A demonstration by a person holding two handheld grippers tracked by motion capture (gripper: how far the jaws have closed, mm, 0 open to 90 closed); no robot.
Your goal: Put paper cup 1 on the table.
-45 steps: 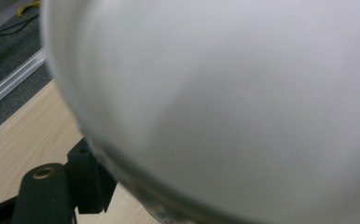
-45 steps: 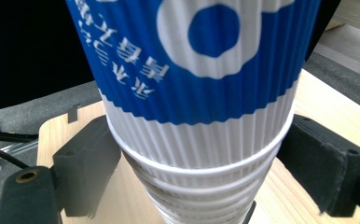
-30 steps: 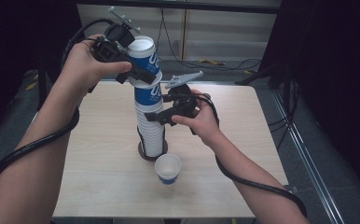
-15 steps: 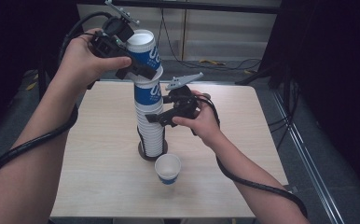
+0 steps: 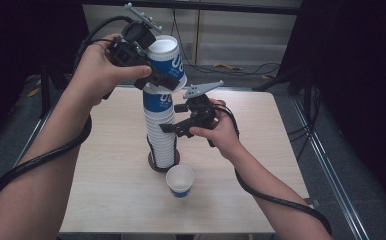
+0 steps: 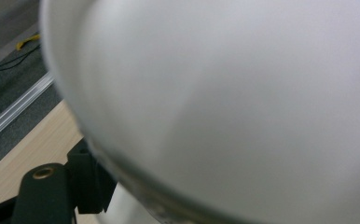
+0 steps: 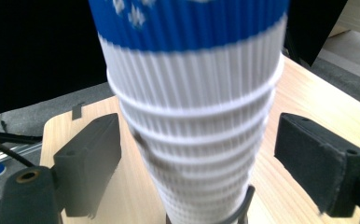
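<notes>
Left gripper (image 5: 153,67) clamps the top cup (image 5: 167,60), tilted, just above the cup stack (image 5: 162,132) and barely clear of it. The stack stands upright in its ring holder on the table (image 5: 106,160). Right gripper (image 5: 173,127) straddles it, jaws wide, pads (image 7: 92,158) off the ribs. Blue lettering unreadable. A single cup (image 5: 180,181) stands in front of the stack.

1. The tall stack of cups (image 5: 162,132) stands in the middle of the worktop (image 5: 106,150); it blocks a straight path from one side to the other.
2. A single cup (image 5: 180,181) sits just in front of the stack, near its ring base (image 5: 153,164); little room lies between them.
3. The worktop's left and right sides are bare; a gripper could pass there.
</notes>
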